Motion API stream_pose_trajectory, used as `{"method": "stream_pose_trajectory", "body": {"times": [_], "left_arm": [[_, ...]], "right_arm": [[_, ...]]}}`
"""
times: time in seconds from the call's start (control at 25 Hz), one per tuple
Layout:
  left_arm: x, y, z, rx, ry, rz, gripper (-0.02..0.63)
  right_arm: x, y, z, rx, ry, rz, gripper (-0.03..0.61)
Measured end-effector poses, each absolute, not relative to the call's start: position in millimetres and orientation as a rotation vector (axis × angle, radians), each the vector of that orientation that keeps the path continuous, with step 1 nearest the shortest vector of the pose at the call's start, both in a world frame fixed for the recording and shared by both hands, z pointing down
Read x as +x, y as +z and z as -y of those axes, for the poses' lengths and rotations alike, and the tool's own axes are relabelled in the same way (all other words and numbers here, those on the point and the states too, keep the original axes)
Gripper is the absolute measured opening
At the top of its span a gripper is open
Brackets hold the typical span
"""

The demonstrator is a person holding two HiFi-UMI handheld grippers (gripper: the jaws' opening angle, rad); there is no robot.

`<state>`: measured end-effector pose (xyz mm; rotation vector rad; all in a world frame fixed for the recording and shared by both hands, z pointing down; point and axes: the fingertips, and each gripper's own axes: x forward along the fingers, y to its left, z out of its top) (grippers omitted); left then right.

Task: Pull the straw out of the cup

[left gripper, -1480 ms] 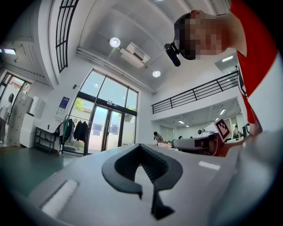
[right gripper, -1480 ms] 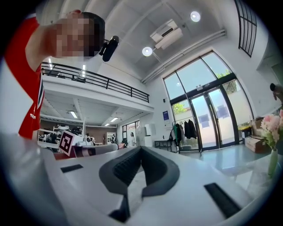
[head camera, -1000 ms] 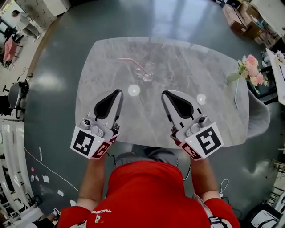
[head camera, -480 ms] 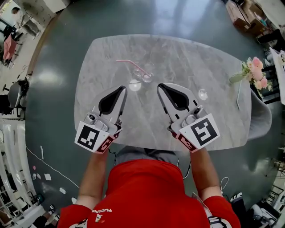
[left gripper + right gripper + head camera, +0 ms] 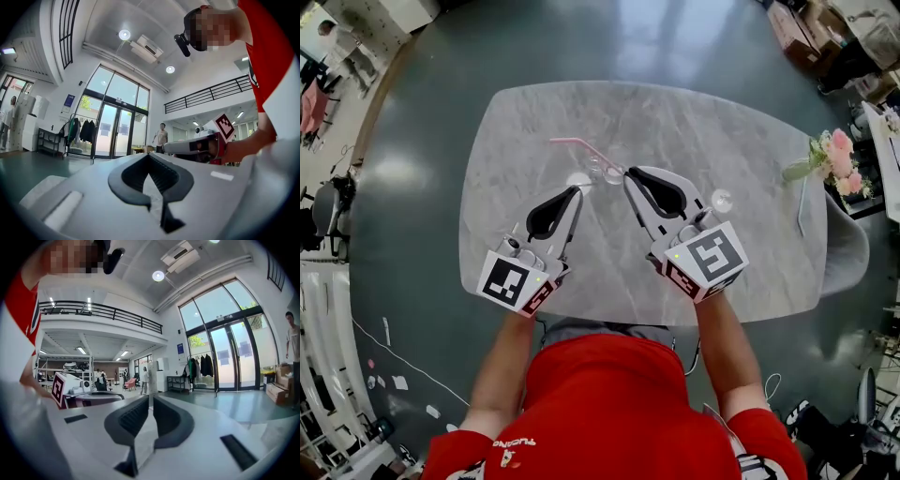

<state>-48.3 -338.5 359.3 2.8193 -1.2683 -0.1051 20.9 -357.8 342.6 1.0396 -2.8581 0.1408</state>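
Note:
A clear glass cup (image 5: 607, 170) stands on the grey marble table (image 5: 731, 122), just past mid-table. A pink bent straw (image 5: 572, 143) leans out of it to the left. My right gripper (image 5: 628, 174) is shut and empty, its tip close to the cup's right side. Also shut with nothing in it, my left gripper (image 5: 576, 191) sits a little nearer to me and left of the cup. Neither gripper view shows the cup or straw. The left gripper view catches the right gripper (image 5: 197, 145), and the right gripper view catches the left gripper (image 5: 79, 390).
Pink flowers (image 5: 830, 150) stand at the table's right end, beside a grey chair (image 5: 848, 244). Ceiling lights glare on the tabletop near the cup. Dark floor surrounds the table, with glass doors and people far off.
Both grippers have moved forward over the table toward the cup and drawn closer together. The right one's tip now reaches the cup's side. Cup and straw have not moved.

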Motion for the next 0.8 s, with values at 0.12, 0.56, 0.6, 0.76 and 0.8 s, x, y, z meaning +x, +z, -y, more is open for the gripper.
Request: {"method": "stream_pose_trajectory", "body": {"times": [0.12, 0.56, 0.6, 0.76, 0.8], "left_arm": [[-49.1, 367.2, 344.9, 2.812, -0.093, 1.268, 0.005], [-58.4, 383.6, 353.6, 2.768, -0.061, 1.287, 0.005], [-60.2, 385.2, 354.1, 2.765, -0.060, 1.287, 0.005], [-66.1, 390.3, 356.8, 2.753, -0.058, 1.289, 0.005], [-66.1, 391.1, 357.6, 2.752, -0.057, 1.288, 0.005]], "right_arm": [[14.4, 353.6, 370.3, 1.018, 0.138, 2.829, 0.005], [-20.5, 415.3, 418.5, 0.863, 0.025, 2.611, 0.110], [-24.8, 421.7, 422.8, 0.849, 0.005, 2.586, 0.111], [-39.0, 448.7, 437.0, 0.788, -0.060, 2.480, 0.124], [-40.2, 454.9, 440.3, 0.774, -0.075, 2.453, 0.126]]}}
